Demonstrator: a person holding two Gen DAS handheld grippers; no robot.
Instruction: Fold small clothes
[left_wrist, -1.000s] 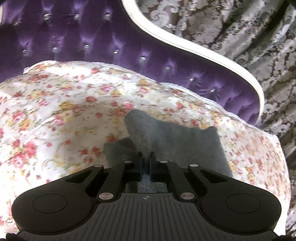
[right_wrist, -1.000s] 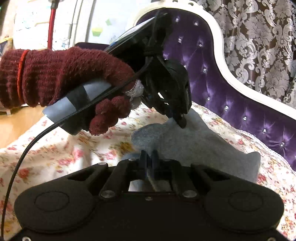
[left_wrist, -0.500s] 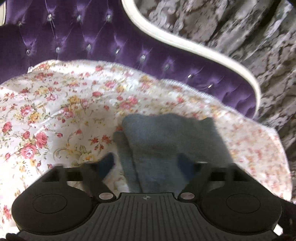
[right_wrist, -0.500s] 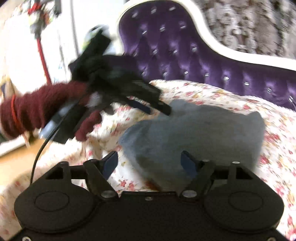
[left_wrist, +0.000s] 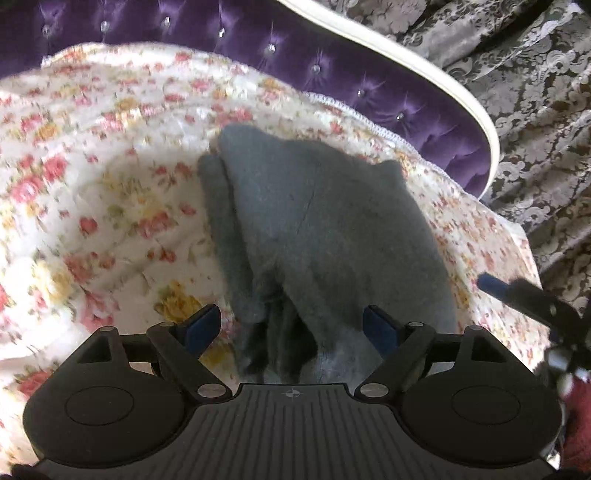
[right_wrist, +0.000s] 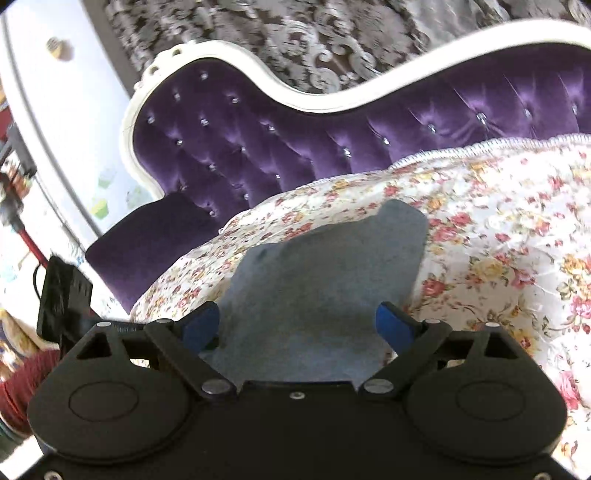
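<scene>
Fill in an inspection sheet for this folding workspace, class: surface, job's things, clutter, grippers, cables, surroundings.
Surface: floral cover spread over the sofa seat, rumpled.
Job's things: grey garment lying folded on the cover, layered edges visible along one side.
Clutter: nothing seen.
Grippers: left gripper jaws open, straddling the garment's near end; right gripper jaws open, likewise.
Cables: black cable at the right view's left edge.
Surroundings: purple tufted sofa with white trim; patterned curtain behind.
</scene>
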